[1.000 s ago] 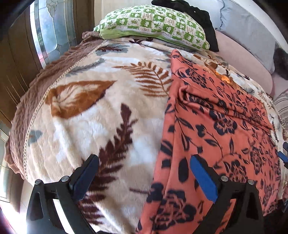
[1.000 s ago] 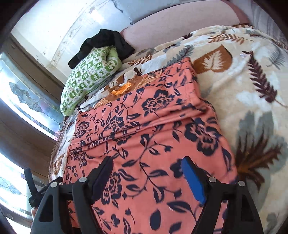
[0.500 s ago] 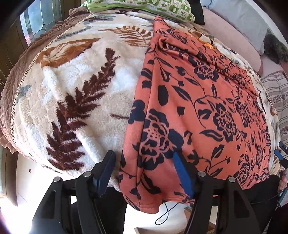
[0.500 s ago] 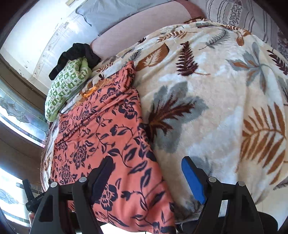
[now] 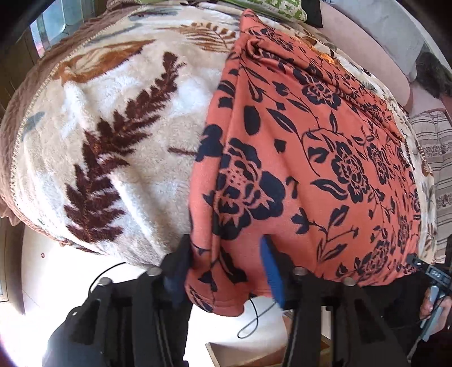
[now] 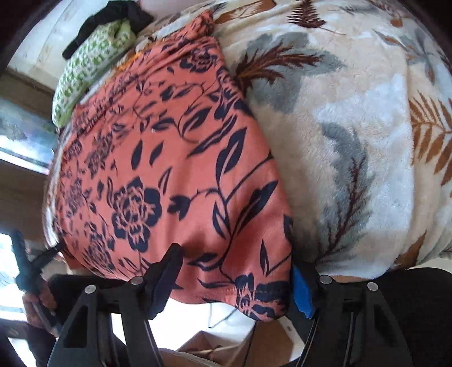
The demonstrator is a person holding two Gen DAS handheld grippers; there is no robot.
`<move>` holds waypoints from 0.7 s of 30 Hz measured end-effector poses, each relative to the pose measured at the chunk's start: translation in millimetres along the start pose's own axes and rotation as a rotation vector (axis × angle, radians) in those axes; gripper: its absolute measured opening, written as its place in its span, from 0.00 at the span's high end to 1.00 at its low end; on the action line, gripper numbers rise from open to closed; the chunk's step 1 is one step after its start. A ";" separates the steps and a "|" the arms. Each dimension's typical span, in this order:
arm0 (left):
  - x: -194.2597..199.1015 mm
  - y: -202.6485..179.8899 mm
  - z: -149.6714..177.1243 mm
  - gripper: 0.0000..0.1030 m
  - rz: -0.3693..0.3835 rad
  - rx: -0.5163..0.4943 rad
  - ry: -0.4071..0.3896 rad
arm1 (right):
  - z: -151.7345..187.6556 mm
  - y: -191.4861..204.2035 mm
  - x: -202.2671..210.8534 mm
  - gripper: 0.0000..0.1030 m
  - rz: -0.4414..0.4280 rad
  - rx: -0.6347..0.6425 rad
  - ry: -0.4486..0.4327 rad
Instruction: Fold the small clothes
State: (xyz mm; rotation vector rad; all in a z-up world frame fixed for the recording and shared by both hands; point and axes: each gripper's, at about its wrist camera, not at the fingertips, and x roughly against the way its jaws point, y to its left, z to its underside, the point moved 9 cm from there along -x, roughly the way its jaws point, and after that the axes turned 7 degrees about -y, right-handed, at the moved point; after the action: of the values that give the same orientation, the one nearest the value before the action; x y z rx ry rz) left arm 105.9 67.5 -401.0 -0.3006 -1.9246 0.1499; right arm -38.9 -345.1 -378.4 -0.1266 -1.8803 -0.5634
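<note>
Both grippers have come down to the near hem since a second ago, when they hung spread above the middle of the cloth; now I see the hem hanging off the bed's edge between each pair of fingers.

Under everything lies the cream fleece blanket [image 5: 118, 118] with its brown fern and grey leaf prints, covering the bed and spreading wide to either side. On it the orange floral garment [image 5: 325, 146] lies flat lengthwise, its far end reaching toward the green patterned pillow [image 6: 90, 65] and its near hem drooping over the blanket's edge. A black piece of clothing [image 6: 113, 17] sits just behind the pillow, touching it (I cannot tell what kind).

My left gripper [image 5: 226, 262] straddles the garment's near left corner: the black finger presses against the cloth's outer edge and the blue-padded finger sits on the fabric further in, so the fingers are narrowed around a bunch of hem, though I cannot tell whether they grip it firmly.

My right gripper [image 6: 234, 282] brackets the near right corner, one finger lying on the fabric and the blue-padded one just past the cloth's right edge; its fingers stand wide apart, with hem between them but not pinched.

A thin dark cable [image 5: 254, 319] loops on the pale floor below the hem.
</note>
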 end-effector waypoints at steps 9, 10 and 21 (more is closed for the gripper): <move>11.8 3.8 -4.6 0.94 -0.002 -0.034 -0.038 | 3.7 23.8 19.8 0.91 0.021 0.125 0.014; 16.4 3.7 -7.0 0.94 0.009 -0.041 -0.044 | -0.9 30.9 27.2 0.91 -0.011 0.132 0.000; 90.7 -29.8 -114.2 0.94 0.299 -0.018 -0.203 | -128.9 84.8 109.1 0.91 -0.327 0.037 -0.278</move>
State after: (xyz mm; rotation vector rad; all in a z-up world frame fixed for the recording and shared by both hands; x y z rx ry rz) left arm 177.2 59.9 -270.5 -0.6047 -2.0730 0.3725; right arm 59.6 -346.5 -217.2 0.1369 -2.1997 -0.7624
